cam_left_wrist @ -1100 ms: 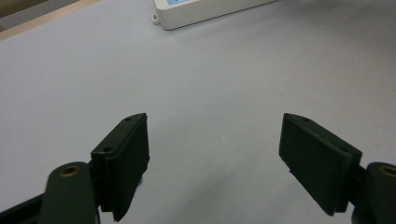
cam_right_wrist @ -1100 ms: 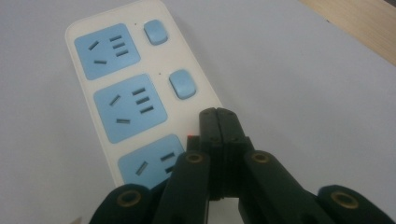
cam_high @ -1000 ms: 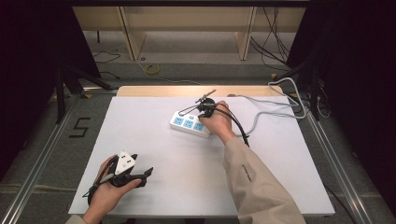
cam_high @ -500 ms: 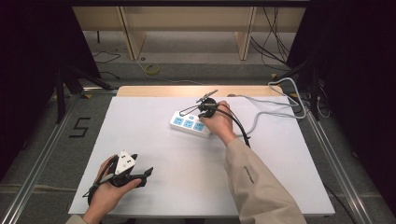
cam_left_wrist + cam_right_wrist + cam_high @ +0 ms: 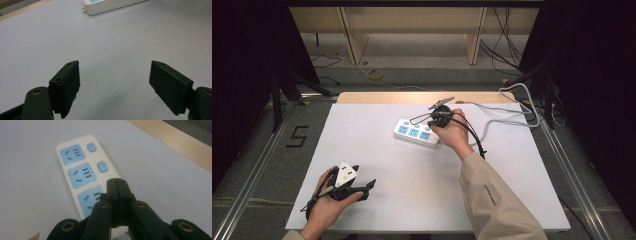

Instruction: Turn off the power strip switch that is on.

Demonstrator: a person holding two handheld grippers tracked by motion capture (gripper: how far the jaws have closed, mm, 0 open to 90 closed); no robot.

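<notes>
White table top (image 5: 387, 200) on a metal frame, with a light wood strip (image 5: 377, 97) along its far edge. Grey floor around it; a black "5" mark (image 5: 297, 136) on the floor left of the table. Roll of yellow tape (image 5: 374, 75) on the floor beyond the far edge, with a thin pale cable running past it. Wooden shelf unit at the back, two upright legs (image 5: 351, 35) and (image 5: 474, 35). Black cables (image 5: 507, 45) hang and trail near the right leg. Dark curtain panels (image 5: 247, 45) on both sides. Black stand legs (image 5: 287, 85) on the left floor. Metal rails (image 5: 252, 180) run along both sides of the table.
</notes>
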